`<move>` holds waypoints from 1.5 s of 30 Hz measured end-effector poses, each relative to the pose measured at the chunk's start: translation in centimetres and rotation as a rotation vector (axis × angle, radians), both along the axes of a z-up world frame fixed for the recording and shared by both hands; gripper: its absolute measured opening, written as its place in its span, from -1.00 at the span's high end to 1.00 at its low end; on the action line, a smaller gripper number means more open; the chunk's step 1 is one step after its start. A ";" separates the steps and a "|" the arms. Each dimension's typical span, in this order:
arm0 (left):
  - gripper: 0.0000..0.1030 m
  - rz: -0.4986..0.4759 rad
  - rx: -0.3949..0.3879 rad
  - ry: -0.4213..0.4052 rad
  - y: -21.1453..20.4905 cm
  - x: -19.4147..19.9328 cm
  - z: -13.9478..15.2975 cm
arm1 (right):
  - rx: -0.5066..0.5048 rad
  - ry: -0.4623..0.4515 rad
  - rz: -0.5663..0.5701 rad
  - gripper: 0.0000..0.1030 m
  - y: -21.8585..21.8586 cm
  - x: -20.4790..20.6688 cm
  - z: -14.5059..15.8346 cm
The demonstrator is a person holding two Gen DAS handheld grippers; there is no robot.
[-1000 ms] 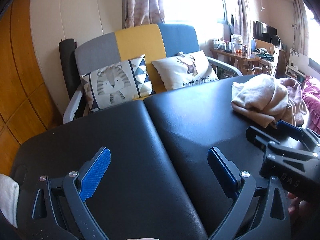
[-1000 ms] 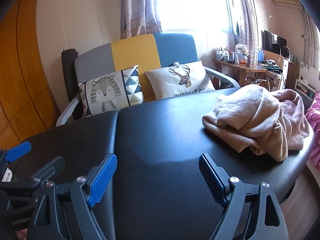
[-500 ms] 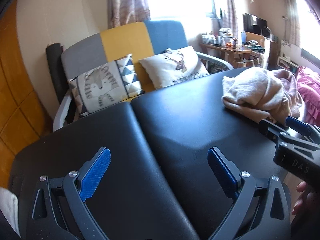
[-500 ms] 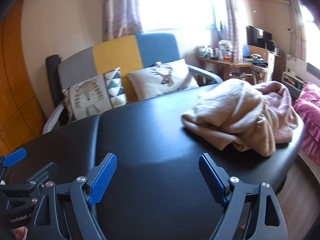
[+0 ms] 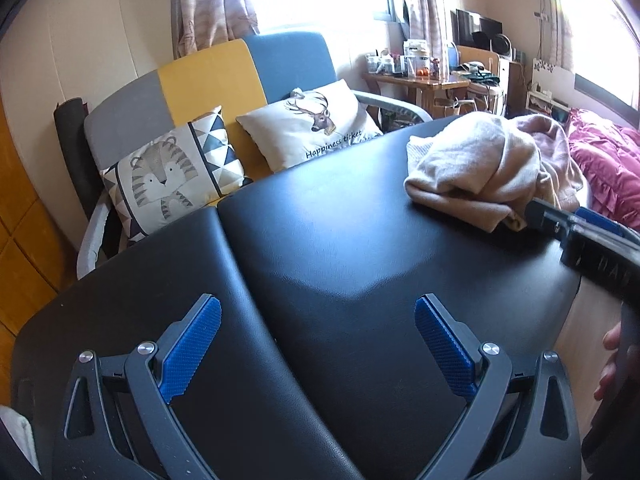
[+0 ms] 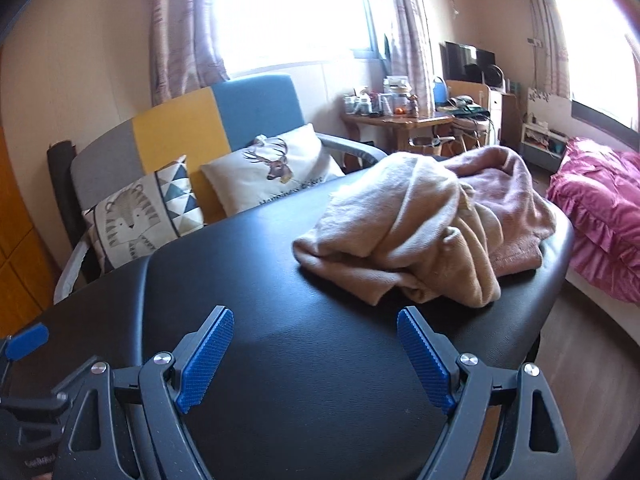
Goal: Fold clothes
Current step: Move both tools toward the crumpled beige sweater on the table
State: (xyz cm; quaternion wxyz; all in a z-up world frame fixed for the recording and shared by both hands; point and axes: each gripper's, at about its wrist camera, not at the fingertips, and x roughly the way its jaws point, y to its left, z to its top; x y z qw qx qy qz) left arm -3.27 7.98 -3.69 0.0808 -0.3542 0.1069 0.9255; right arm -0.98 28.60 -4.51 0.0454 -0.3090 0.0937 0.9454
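A crumpled heap of beige and pink clothes (image 6: 432,236) lies at the right end of the black padded table (image 6: 304,344); the heap (image 5: 484,172) also shows at the far right in the left wrist view. My right gripper (image 6: 316,350) hovers open over bare table, a short way before the heap, nothing between its blue pads. Over the table's middle seam my left gripper (image 5: 318,344) is open and holds nothing. The right gripper's body (image 5: 592,248) reaches in from the right of the left wrist view, its tip close to the heap.
Behind the table (image 5: 320,248) stands a grey, yellow and blue sofa (image 5: 200,76) with a tiger cushion (image 5: 168,172) and a deer cushion (image 5: 312,124). A cluttered wooden desk (image 6: 400,120) and a pink bedspread (image 6: 600,216) lie to the right. A hand (image 5: 610,364) shows at right.
Both grippers have shifted right toward the heap, which now looks larger and nearer in the right wrist view. Both stay open.
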 end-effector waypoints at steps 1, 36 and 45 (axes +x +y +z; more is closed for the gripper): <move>-0.93 0.003 0.001 -0.006 0.0 -0.1 -0.1 | -0.010 0.001 -0.004 -0.67 0.2 0.0 0.0; -0.93 -0.032 0.000 -0.052 3.2 -1.7 -0.4 | 0.027 -0.013 -0.103 -0.67 2.6 -1.5 -0.9; -0.93 -0.034 0.003 -0.095 3.1 -1.6 -1.4 | 0.066 -0.038 -0.130 -0.67 4.0 -3.2 -1.2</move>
